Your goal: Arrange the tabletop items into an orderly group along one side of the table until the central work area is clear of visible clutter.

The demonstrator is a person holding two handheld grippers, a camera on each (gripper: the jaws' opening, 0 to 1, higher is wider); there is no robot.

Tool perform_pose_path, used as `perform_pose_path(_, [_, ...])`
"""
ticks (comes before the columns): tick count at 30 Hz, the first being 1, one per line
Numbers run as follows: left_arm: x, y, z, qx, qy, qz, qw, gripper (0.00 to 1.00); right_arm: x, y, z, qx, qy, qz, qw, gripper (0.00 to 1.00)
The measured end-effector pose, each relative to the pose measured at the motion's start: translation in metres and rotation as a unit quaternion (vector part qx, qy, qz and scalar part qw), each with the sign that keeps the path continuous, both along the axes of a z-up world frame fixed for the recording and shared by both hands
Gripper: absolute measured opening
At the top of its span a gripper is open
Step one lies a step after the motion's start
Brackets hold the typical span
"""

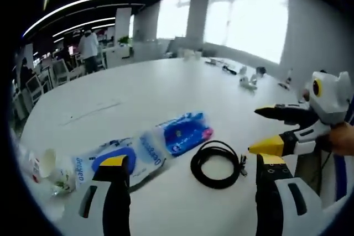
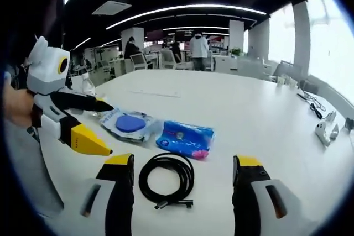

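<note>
Above coiled cable (image 2: 166, 179): both grippers' jaws wide open, holding nothing.

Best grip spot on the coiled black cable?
Judging from the right gripper view, take the coiled black cable from above, jaws straddling one side of the loop. It lies flat on the white table, so the bundled strands offer the only raised edge; avoid the loose plug end.
</note>
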State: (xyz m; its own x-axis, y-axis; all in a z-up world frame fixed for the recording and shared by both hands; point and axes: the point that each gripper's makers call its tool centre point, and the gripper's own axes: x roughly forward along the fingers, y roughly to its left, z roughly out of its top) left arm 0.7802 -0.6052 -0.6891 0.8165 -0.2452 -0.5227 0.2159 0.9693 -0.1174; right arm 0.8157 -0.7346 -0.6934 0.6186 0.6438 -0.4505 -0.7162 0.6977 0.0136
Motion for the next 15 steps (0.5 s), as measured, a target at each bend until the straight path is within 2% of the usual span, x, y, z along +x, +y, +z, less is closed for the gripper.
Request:
perform_pose_path(2, [-0.005, 0.012, -0.002, 0.005, 0.004, 0.002, 1.0, 0.92, 0.0, 0.0, 0.0, -0.001, 0.002, -0.005, 1.0, 0.7])
perform_pose_path(3, [-0.008, 0.011, -0.001, 0.007, 0.005, 0.002, 1.0, 0.91, -0.001, 0.001, 0.0, 0.001, 0.004, -0.007, 1.0, 0.7])
perform_pose_path(6, [-0.015, 0.022, 0.006, 0.005, 0.004, 0.006, 1.0, 0.9, -0.005, 0.005, 0.003, -0.001, 0.002, -0.01, 0.9999, 0.69])
perform_pose_path(8, [-0.019, 0.034, 0.009, 0.002, -0.001, 0.013, 0.9999, 0.9, -0.009, 0.006, 0.004, -0.012, 0.002, -0.01, 0.9999, 0.69])
perform_pose_path(10, [-0.03, 0.038, 0.017, 0.001, -0.007, 0.012, 0.9999, 0.91, -0.013, 0.005, 0.009, -0.005, 0.001, -0.01, 0.9999, 0.69])
perform_pose_path(15, [-0.049, 0.062, 0.024, 0.008, -0.018, 0.012, 0.9997, 0.91, -0.023, 0.001, 0.016, -0.009, -0.001, -0.016, 0.9998, 0.69])
